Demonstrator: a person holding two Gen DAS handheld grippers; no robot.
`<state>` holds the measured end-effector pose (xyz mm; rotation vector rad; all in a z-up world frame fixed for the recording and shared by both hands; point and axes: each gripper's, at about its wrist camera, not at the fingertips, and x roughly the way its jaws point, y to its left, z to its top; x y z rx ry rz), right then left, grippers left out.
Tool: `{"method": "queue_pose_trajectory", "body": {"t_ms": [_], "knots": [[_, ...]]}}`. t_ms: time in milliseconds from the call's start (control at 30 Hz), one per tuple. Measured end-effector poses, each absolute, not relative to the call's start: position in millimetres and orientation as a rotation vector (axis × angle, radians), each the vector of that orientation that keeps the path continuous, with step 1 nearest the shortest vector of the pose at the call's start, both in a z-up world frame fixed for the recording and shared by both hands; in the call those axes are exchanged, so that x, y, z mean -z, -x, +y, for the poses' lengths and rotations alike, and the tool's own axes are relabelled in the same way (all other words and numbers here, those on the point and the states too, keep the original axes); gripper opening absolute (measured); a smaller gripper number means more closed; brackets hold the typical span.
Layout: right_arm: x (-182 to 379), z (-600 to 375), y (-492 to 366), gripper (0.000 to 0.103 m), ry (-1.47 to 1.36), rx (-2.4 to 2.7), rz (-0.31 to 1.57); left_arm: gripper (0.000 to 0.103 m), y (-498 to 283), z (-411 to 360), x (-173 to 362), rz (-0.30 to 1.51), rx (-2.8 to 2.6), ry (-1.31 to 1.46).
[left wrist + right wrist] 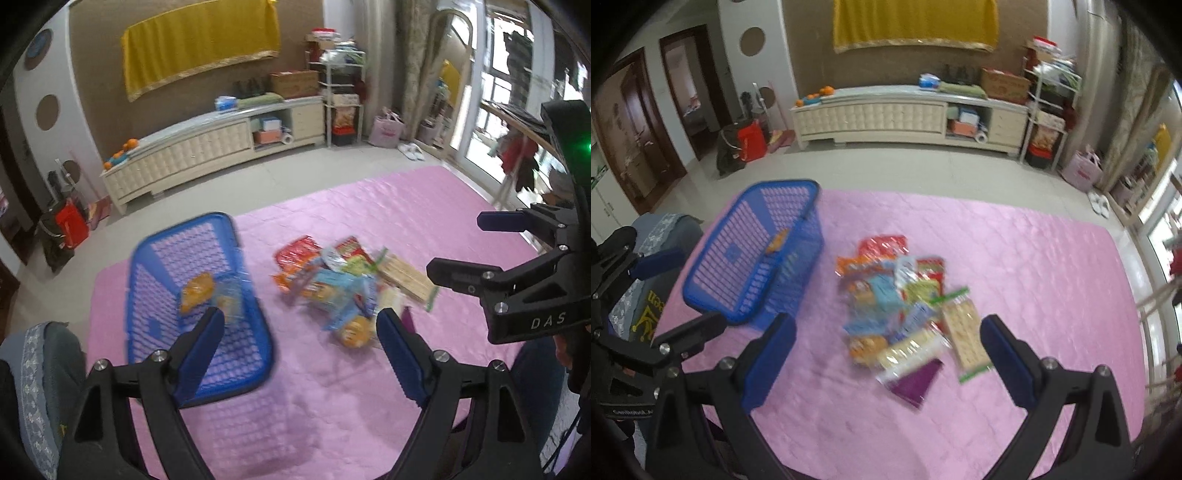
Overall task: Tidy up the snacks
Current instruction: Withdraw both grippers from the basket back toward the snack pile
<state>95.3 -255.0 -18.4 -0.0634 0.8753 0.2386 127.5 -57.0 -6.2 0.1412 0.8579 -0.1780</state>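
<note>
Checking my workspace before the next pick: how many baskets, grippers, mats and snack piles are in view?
Blue basket: 1
Grippers: 2 (left gripper, right gripper)
Pink mat: 1
Snack pile: 1
Total: 5

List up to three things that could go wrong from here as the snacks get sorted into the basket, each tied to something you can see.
1. The snack pile is overlapping crinkly packets; a gripper may well pinch two at once or let one slip.
2. The blue basket looks light and sits near the edge of the pink mat; a nudge could shift or tip it.
3. The left gripper and right gripper, both open, are close together and could collide over the pile.
</note>
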Motion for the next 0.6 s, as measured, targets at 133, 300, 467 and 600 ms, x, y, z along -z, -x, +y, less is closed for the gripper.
{"method": "queue_pose_trajectory", "body": {"t_ms": [133,300,467,600], "knots": [[39.0,-282.0,-87.4,0.101,0.042,-0.208,0.902,0.083,-132.6,-89.8,28.7,0.894,0.212,-0.18],[65.9,-314.3,-82.1,0.101,0.009,-0.163,0.932,0.083,-138.0,-125.4,58.1,0.944,0.276,-0.213],[90.8,-336.7,-81.2,0.101,0.019,-0.126,0.951,0.083,-145.1,-155.2,84.0,0.983,0.325,-0.262],[113.3,-349.4,-79.4,0.101,0.028,-0.105,0.972,0.083,-154.2,-172.9,107.0,1.023,0.331,-0.319]]}}
